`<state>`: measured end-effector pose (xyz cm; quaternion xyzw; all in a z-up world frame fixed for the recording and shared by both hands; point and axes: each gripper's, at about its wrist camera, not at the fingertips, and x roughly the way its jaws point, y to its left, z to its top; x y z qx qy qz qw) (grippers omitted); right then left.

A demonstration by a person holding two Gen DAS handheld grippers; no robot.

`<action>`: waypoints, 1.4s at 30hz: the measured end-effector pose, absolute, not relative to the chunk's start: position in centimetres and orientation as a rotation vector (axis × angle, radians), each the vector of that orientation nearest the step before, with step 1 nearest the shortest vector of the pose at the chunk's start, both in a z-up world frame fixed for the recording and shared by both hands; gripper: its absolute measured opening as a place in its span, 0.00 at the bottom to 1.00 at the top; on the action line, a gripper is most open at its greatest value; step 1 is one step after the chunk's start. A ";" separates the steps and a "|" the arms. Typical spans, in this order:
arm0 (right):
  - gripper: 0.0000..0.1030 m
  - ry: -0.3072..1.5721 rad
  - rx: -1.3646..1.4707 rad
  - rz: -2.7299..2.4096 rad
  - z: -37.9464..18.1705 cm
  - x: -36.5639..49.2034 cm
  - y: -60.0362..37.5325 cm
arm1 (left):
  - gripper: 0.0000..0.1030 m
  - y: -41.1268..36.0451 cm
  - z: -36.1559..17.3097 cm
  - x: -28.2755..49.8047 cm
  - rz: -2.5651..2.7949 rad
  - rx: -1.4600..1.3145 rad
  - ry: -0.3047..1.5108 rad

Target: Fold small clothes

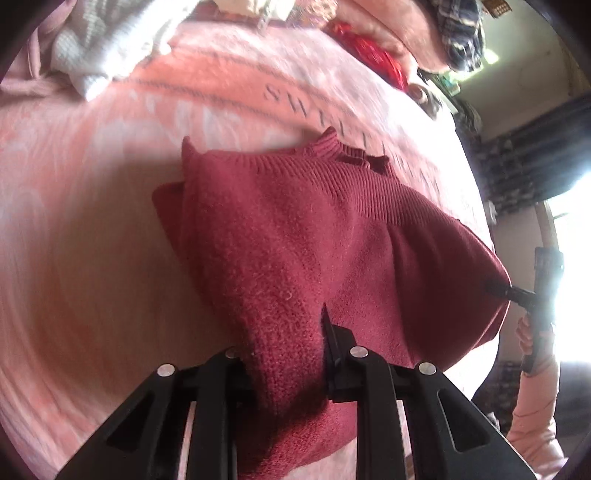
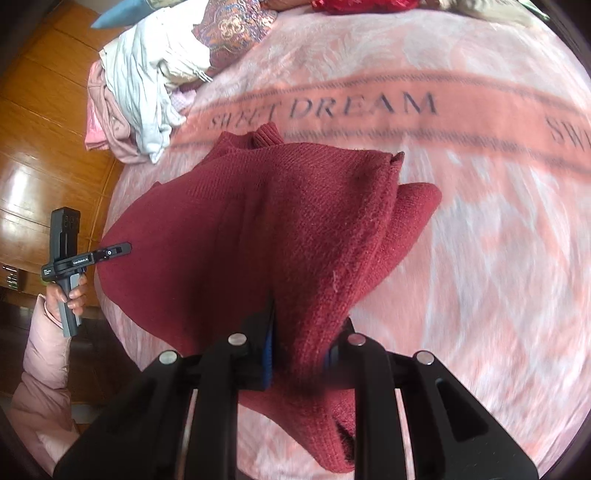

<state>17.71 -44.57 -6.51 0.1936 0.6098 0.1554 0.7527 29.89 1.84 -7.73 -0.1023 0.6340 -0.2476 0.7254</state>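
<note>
Surface: a pink blanket (image 2: 480, 240) printed with "SWEET DREAM" covers the bed; both views blur toward the edges.
Left claw: the left gripper (image 1: 291, 343) pinches a bunched edge of the dark red sweater (image 1: 295, 229), knit filling the gap between its black fingers.
Right claw: the right gripper (image 2: 306, 328) clamps another bunch of the red sweater's (image 2: 258, 221) edge, with a blue pad showing on the inner face of one finger.
Sweater: it hangs stretched between the two claws, lifted at the near edge, its far part with the ribbed collar lying on the blanket just below the lettering.
Left view only: the right gripper (image 1: 498, 288) shows from the side at the frame's right, its tips buried in the sweater's corner and a hand below on the handle; a small bow sits at the collar; a red bundle (image 1: 369, 48) and a dark plaid cloth (image 1: 461, 33) lie at the far edge; a bright window glares at right.
Right view only: the left gripper (image 2: 122, 249) appears from the side at the left, tips against the sweater, held by a hand in a pink padded sleeve (image 2: 44, 369); a pile of white and pink clothes (image 2: 147, 85) lies on the blanket's far left corner; a wooden floor (image 2: 37, 147) shows beyond the bed.
Shared: a folded sleeve sticks out from under the sweater's body.
</note>
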 end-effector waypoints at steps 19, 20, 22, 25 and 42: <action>0.51 1.241 0.464 0.175 -9.5 11.5 -48.9 | 0.54 4.1 -10.1 25.8 -0.412 -0.087 1.313; 0.51 1.210 0.450 0.156 -8.6 12.2 -49.3 | 0.56 4.6 -8.7 26.5 -0.385 -0.086 1.258; 0.51 1.195 0.480 0.155 -7.8 14.4 -49.9 | 0.56 4.8 -7.1 28.2 -0.351 -0.102 1.190; 0.51 1.239 0.462 0.126 -9.2 18.3 -49.2 | 0.55 3.3 -7.3 30.4 -0.362 -0.135 1.193; 0.06 1.258 0.551 0.072 -15.7 22.3 -50.9 | 0.56 -2.1 -13.3 32.8 -0.344 -0.005 1.238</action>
